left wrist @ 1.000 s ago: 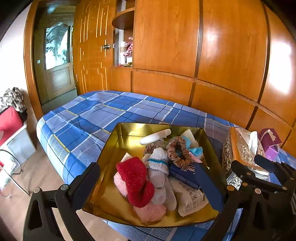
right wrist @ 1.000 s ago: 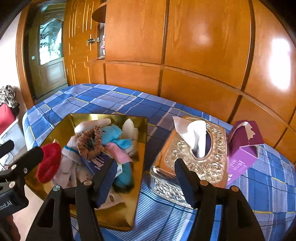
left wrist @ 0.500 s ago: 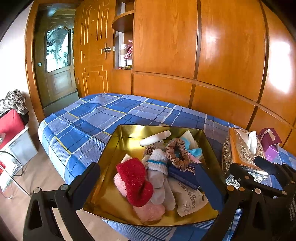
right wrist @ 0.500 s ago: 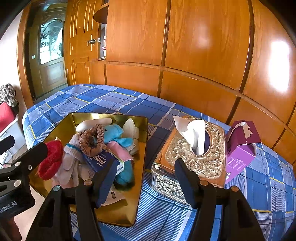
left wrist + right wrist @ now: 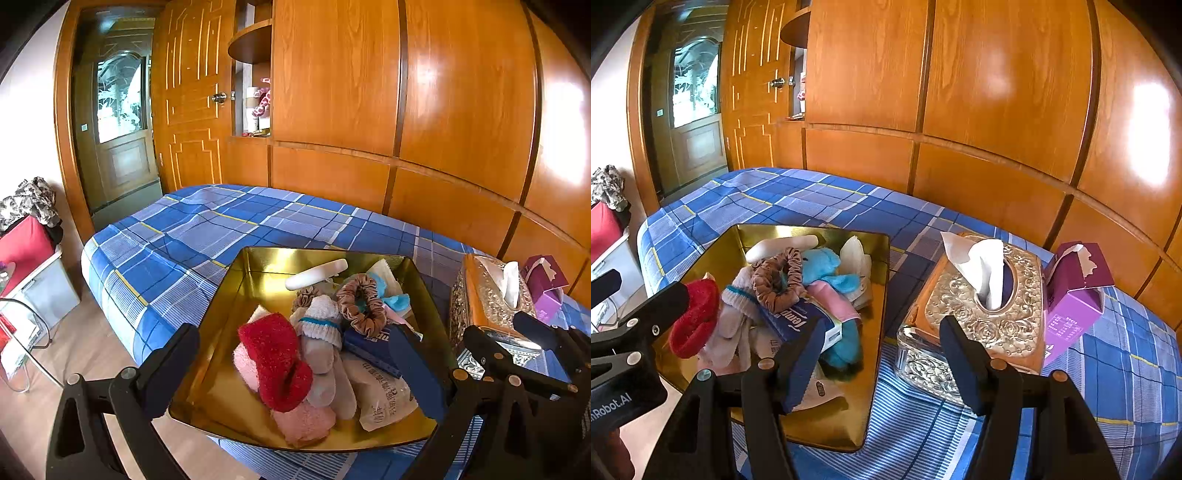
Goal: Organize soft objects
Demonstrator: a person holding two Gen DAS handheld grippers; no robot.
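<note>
A gold metal tray (image 5: 236, 317) sits at the near edge of the blue plaid bed. It holds a red fuzzy sock (image 5: 275, 363), pink sock (image 5: 303, 421), grey-white sock (image 5: 321, 343), brown scrunchie (image 5: 360, 304), blue tissue pack (image 5: 369, 345), white packet (image 5: 380, 398) and a white tube (image 5: 316, 273). The tray (image 5: 875, 280), scrunchie (image 5: 779, 280) and a light-blue cloth (image 5: 827, 266) show in the right wrist view. My left gripper (image 5: 299, 365) is open and empty above the tray. My right gripper (image 5: 882, 354) is open and empty, between tray and tissue box.
An ornate gold tissue box (image 5: 990, 306) stands right of the tray, with a purple tissue carton (image 5: 1075, 291) beyond it. Wooden wardrobe panels (image 5: 406, 110) back the bed (image 5: 207, 229). A red bag and white bin (image 5: 33, 266) stand on the floor at left.
Both grippers have lifted and pulled back slightly, so the tray and tissue box sit a little lower in view. Both stay open and empty; nothing in the tray moved.
</note>
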